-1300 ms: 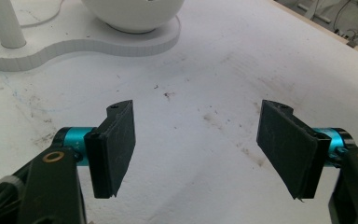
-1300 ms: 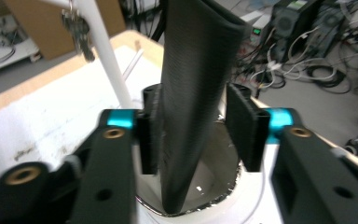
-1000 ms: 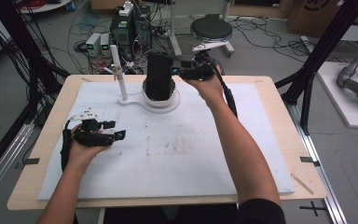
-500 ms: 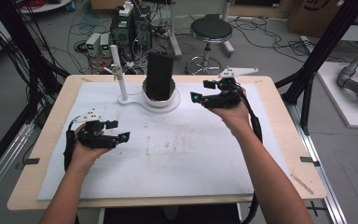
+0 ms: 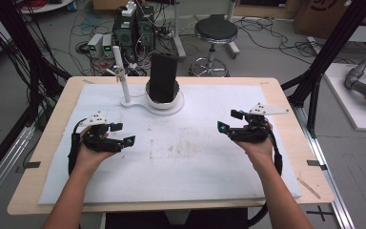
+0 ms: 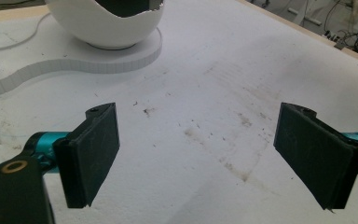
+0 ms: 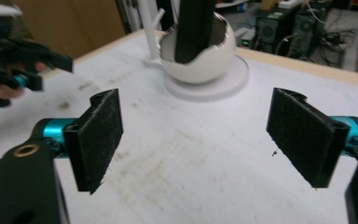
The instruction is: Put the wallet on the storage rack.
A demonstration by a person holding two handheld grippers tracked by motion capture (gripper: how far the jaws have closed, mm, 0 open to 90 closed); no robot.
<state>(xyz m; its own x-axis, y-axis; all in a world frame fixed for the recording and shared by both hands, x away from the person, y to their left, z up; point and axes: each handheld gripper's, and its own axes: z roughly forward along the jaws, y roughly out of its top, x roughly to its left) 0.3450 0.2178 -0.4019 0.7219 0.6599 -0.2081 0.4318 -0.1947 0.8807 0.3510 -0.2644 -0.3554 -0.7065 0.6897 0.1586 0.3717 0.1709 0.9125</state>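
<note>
Now both the left claw [image 5: 126,134] and right claw [image 5: 228,120] have just spread wide, holding nothing.

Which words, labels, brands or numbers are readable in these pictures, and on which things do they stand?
None can be read.
Cardboard box behind the table: a dark printed mark, cut off and too blurred.
Black block in the white bowl, both grippers' pads, white table cover: no lettering.

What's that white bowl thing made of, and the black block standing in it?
The white bowl looks like smooth, matte plastic, perhaps printed: its jagged rim resembles a cracked eggshell. The black block looks like dull, rough foam or rubber, with no shine; the exact material is hard to tell.
</note>
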